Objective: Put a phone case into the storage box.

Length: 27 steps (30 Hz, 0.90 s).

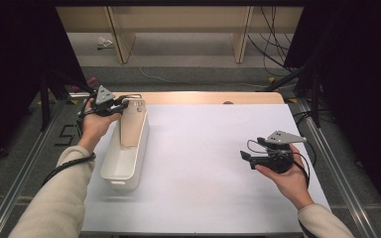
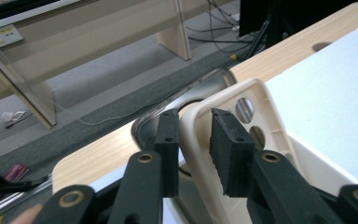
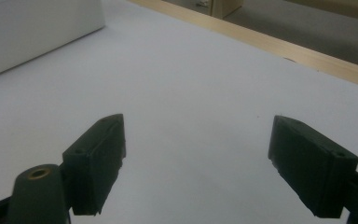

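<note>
At 9 o'clock on the white table sheet (image 1: 203,163): a white oblong plastic bin (image 1: 141,158), long axis running 6 to 12

Inside it, leaning against the 12 o'clock end wall, a beige soft plastic phone case (image 1: 133,126) with 2 round camera holes, top end raised above the rim. Propped that way probably so that an edge stands clear for pinching from above

Behind the beige one in the left gripper view, a clear glossy phone case (image 2: 205,81), stacked against the same end

Astride the top edge of the beige case with the left gripper (image 1: 125,102) (image 2: 193,116): 1 black jaw slipped between the 2 cases, the other inside the beige shell. Narrow gap, filled by the case wall; cannot tell whether the pads press on it or merely flank it. Reached from 10 o'clock of the bin, hand outside it, likely to keep the wrist off the wall

At 3 o'clock, well apart from the bin, the right gripper (image 1: 245,157) (image 3: 198,140): jaws wide, nothing between them, pointed toward 9 o'clock low above bare sheet. Parked there, by the look of it, to stay out of the way yet ready to help
</note>
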{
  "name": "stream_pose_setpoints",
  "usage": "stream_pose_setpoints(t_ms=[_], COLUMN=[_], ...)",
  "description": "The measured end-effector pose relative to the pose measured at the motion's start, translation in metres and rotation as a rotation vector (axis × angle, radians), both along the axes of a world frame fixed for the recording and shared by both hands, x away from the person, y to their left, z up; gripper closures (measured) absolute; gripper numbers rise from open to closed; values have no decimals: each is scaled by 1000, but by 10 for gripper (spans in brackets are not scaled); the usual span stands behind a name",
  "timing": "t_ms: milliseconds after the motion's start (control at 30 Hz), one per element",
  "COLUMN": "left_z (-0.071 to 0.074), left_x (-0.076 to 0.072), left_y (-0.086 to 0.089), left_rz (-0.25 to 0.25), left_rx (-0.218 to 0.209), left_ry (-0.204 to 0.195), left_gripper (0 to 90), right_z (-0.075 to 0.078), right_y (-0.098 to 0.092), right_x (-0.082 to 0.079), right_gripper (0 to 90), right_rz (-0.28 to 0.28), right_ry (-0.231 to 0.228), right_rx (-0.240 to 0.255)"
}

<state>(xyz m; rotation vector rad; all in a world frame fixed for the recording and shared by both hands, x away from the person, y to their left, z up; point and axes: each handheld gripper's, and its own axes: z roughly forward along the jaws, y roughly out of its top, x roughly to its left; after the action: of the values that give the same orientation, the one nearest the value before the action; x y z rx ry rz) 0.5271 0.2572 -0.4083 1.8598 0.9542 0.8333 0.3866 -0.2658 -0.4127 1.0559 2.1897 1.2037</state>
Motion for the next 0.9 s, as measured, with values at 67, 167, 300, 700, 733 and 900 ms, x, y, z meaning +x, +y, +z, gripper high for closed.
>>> stream_pose_setpoints(t_ms=[67,167,300,700,733,900], left_z=[-1,-2,0,6,7,15], left_x=[0,-1,-2,-7,-8,-16], left_y=[1,2,4,2,1,-5], left_rz=[13,20,51,62,62,27], left_rx=[-3,2,16,-31,-37,-76], left_ry=[4,6,9,28,32,41], left_gripper=[704,689,606,458,437,355], right_z=[0,0,0,0,0,1], right_y=[0,0,0,0,0,0], right_x=[0,0,0,0,0,0], right_gripper=[198,199,198,197,196,194], right_rz=[1,2,3,1,0,-2], right_ry=[-1,0,0,0,0,-1], right_rx=[2,0,1,3,4,6])
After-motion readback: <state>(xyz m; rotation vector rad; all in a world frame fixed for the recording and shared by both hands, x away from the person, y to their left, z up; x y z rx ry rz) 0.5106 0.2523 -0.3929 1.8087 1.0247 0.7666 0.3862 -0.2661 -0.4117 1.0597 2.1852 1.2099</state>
